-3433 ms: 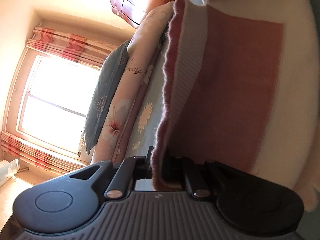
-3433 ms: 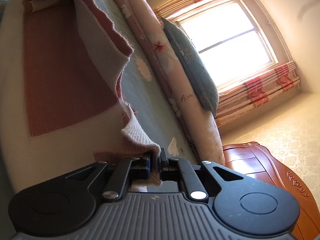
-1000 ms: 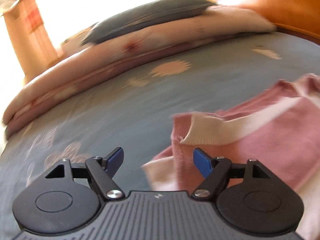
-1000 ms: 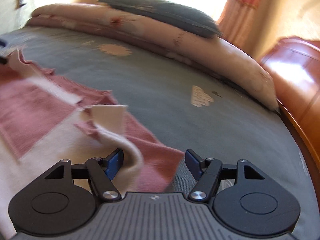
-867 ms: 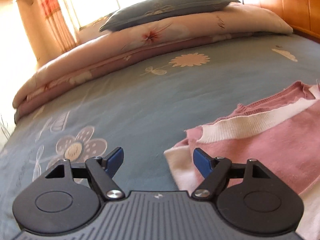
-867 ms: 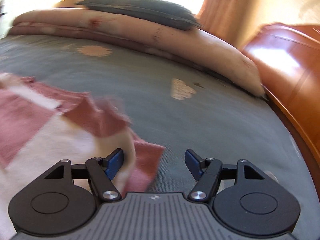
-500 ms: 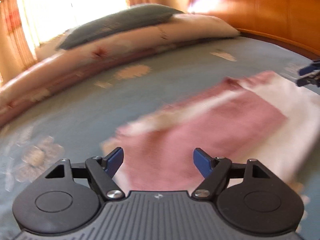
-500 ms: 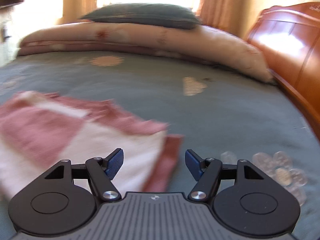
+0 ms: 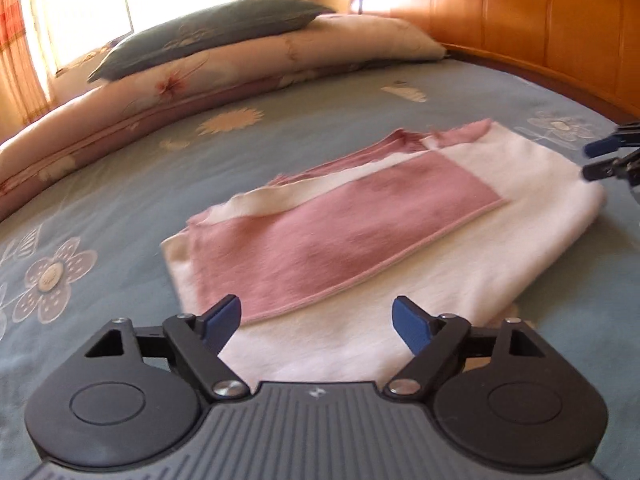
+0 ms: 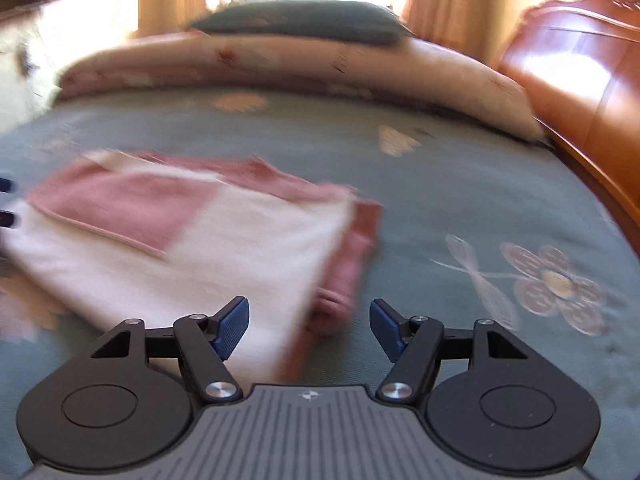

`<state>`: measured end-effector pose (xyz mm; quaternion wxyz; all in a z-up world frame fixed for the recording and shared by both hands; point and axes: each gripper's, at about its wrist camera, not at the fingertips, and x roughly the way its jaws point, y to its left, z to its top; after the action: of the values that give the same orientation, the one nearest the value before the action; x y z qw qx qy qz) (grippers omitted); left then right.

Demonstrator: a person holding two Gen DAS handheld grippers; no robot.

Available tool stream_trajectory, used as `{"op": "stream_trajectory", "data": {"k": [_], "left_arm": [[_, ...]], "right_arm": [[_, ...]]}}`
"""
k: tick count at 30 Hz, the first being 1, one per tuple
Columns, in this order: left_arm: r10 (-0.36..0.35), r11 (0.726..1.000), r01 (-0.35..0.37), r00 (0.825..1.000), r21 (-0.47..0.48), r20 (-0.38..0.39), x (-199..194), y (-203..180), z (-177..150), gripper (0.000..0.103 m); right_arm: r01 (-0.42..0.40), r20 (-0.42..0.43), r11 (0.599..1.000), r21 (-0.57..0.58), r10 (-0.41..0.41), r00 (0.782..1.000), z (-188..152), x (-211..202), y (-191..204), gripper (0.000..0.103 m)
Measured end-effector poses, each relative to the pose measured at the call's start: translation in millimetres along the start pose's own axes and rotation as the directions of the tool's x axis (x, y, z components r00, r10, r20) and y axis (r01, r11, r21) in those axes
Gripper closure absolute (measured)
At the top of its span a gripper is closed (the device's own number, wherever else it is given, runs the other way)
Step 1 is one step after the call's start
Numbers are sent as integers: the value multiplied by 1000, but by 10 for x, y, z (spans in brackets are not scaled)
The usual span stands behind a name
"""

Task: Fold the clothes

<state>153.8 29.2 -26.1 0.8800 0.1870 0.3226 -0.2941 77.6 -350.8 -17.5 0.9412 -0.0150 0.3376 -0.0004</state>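
Two grippers, both with jaws spread wide and holding nothing. Left gripper [image 9: 317, 322]: blue pads, hovering over the near edge of the garment. Right gripper [image 10: 309, 326]: blue pads, poised above the garment's near right corner; its tips also show at the right edge of the left wrist view.

Writing: no legible brand or label; only a small emblem on each gripper's grey body, and script on the quilt too blurred to read.

Garment: one pink-and-cream knit sweater [image 9: 384, 236], folded into a flat rectangle, lying on the bed [image 9: 132, 184], a pink panel uppermost on the cream layer. Right wrist view is motion-blurred; sweater [image 10: 192, 240] lies left of centre there.

Change: 3.4 s ago both grippers were clamped on the lifted sweater; a second ago they had let go and it lay rumpled; now it lies flat and both grippers sit further back.

Surroundings: blue-grey floral bedsheet; rolled pink floral quilt [image 9: 224, 76] along the far side with a grey pillow [image 9: 208, 34] on top; wooden headboard [image 9: 540, 20] at right; curtained bright window [image 9: 80, 8] behind. Nothing lies between grippers and sweater.
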Motion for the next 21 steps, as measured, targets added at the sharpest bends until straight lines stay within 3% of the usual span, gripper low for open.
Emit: {"op": "stream_trajectory", "data": {"k": [6, 9, 15, 19, 21], "left_arm": [[-20, 993, 10, 996, -120, -83, 203, 7, -256, 20], [-48, 984, 36, 997, -177, -67, 164, 111, -367, 20], [-54, 987, 50, 998, -153, -18, 51, 42, -229, 20], [-50, 992, 48, 999, -117, -14, 49, -49, -211, 20], [-41, 995, 38, 999, -96, -29, 59, -81, -241, 20]], "right_arm": [[-39, -1, 999, 8, 39, 999, -94, 52, 153, 40], [-35, 13, 999, 40, 35, 999, -135, 17, 101, 41], [-29, 43, 994, 105, 24, 999, -218, -55, -3, 41], [-95, 68, 994, 54, 91, 994, -116, -52, 213, 41], [-101, 16, 994, 45, 101, 995, -145, 78, 279, 41]]}}
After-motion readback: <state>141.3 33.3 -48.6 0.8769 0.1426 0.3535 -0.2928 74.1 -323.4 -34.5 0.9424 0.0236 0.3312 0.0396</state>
